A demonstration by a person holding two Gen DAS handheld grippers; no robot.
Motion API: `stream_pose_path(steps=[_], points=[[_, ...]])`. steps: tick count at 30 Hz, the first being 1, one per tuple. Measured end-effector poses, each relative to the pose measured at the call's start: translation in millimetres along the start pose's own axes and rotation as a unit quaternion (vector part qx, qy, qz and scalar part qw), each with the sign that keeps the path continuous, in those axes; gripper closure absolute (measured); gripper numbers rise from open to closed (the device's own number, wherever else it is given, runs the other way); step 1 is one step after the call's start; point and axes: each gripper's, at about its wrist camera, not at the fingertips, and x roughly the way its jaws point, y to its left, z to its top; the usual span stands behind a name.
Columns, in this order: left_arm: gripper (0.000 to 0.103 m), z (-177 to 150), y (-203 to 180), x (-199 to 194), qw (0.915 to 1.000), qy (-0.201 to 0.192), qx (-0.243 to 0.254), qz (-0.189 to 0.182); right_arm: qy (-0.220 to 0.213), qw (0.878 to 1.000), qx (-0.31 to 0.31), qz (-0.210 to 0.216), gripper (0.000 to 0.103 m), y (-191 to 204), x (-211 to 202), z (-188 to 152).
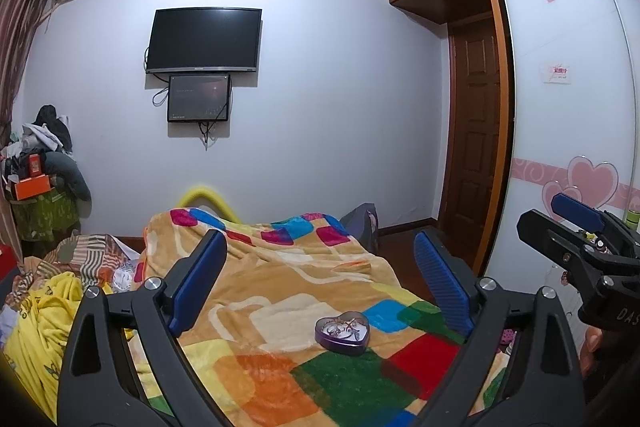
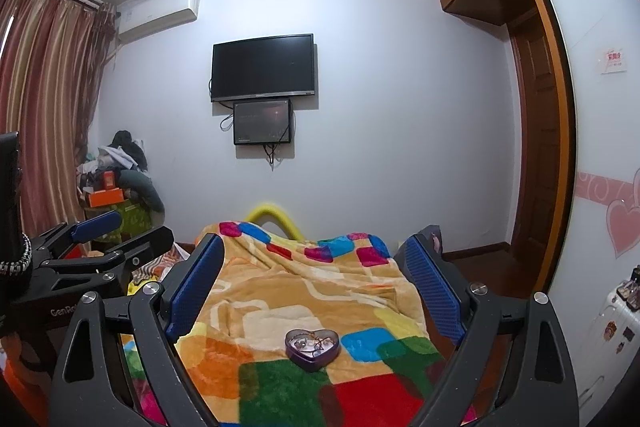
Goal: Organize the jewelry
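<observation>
A purple heart-shaped tin [image 1: 342, 331] lies open on the colourful blanket [image 1: 280, 291], with several pieces of jewelry tangled inside. It also shows in the right wrist view [image 2: 312, 346]. My left gripper [image 1: 320, 267] is open and empty, held above and short of the tin. My right gripper [image 2: 316, 269] is open and empty too, at about the same distance from the tin. Each gripper shows at the edge of the other's view, the right one [image 1: 576, 227] and the left one [image 2: 104, 239].
The bed's blanket [image 2: 304, 291] fills the near ground. Yellow and striped bedding [image 1: 48, 311] is heaped on the left. A cluttered corner stand [image 1: 36, 183] is at far left. A wardrobe with heart stickers [image 1: 568, 107] and a wooden door [image 1: 472, 131] are on the right.
</observation>
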Motion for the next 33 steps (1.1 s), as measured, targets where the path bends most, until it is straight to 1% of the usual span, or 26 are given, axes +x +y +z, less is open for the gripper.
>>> stream_pose_path(steps=[14,22,33], points=[[0.005,0.2,-2.8,0.8,1.0000,0.000,0.002,0.000,0.008,1.000,0.005,0.000,0.013,-2.1,0.4,1.3],[0.001,0.9,-5.9,0.2,1.0000,-0.004,0.003,0.006,0.010,1.000,0.007,0.002,0.013,-2.1,0.0,1.7],[0.000,1.1,-5.8,0.8,1.0000,-0.001,-0.002,0.000,0.010,1.000,0.008,-0.001,0.013,-4.1,-1.2,3.0]])
